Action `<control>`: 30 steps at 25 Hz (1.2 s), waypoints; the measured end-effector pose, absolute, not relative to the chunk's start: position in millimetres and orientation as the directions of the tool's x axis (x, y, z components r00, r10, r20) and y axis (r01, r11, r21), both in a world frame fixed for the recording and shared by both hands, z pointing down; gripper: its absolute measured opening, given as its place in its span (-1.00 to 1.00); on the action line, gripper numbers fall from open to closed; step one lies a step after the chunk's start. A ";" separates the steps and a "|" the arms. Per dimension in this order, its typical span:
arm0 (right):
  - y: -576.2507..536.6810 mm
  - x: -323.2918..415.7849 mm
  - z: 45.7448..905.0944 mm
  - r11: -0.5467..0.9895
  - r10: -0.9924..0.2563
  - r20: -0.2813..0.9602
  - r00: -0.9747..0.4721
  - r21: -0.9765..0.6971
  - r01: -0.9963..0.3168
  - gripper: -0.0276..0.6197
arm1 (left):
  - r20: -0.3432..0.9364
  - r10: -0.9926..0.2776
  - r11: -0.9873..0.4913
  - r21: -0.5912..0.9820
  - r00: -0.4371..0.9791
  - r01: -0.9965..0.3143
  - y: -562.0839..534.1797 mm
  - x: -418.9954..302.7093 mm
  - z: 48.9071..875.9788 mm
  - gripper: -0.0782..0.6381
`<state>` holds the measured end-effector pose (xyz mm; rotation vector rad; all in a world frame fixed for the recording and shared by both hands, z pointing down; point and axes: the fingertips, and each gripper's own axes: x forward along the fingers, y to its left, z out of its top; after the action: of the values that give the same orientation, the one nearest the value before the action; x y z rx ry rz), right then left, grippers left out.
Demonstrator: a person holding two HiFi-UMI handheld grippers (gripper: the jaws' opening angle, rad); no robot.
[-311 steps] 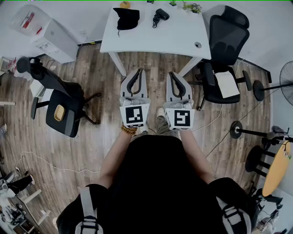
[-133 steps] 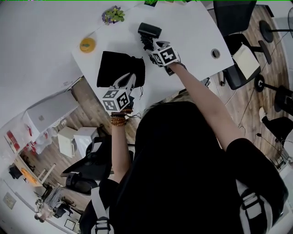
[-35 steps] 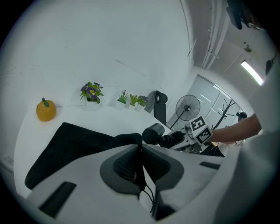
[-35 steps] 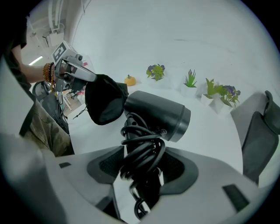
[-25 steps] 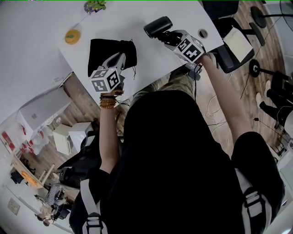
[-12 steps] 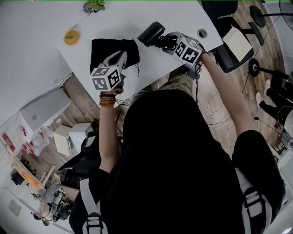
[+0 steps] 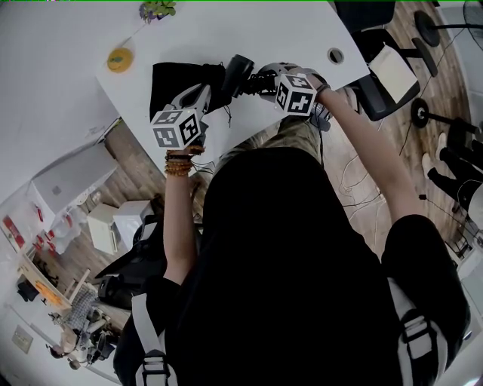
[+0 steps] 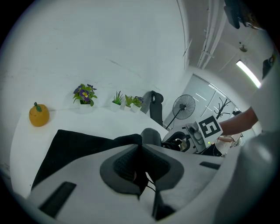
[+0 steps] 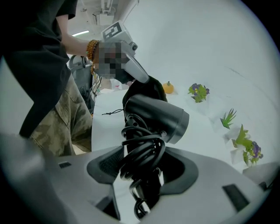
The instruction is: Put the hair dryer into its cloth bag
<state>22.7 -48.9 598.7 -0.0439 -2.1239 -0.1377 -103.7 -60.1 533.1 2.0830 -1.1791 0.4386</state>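
Pinching the cloth bag's rim with my left gripper clamped tight, I grip the hair dryer's cord-wrapped handle in my wide-spread right gripper, its barrel at the bag's mouth.

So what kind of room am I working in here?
Most likely an office or a workroom. The job sits on a white desk, a black office chair stands on the wood floor beside it, and a standing fan shows behind.
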 end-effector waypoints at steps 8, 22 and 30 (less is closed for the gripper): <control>-32.6 3.7 612.4 0.977 0.007 0.867 -0.499 0.100 0.189 -0.09 | 0.597 -0.598 -0.350 0.407 0.536 -0.844 -54.4 -99.9 538.4 -0.66; -28.4 -31.3 656.6 0.956 0.070 0.904 -0.422 0.060 0.289 -0.09 | 0.615 -0.568 -0.341 0.429 0.547 -0.836 -44.0 -94.6 551.9 -0.66; -34.9 -11.4 677.6 0.967 0.025 0.921 -0.388 0.076 0.244 -0.05 | 0.619 -0.558 -0.338 0.439 0.553 -0.832 -45.9 -97.8 556.9 -0.66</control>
<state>-11.4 -34.9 677.6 -0.1930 -1.9600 -0.2366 -97.8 -45.9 556.9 2.0402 -1.1160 0.4674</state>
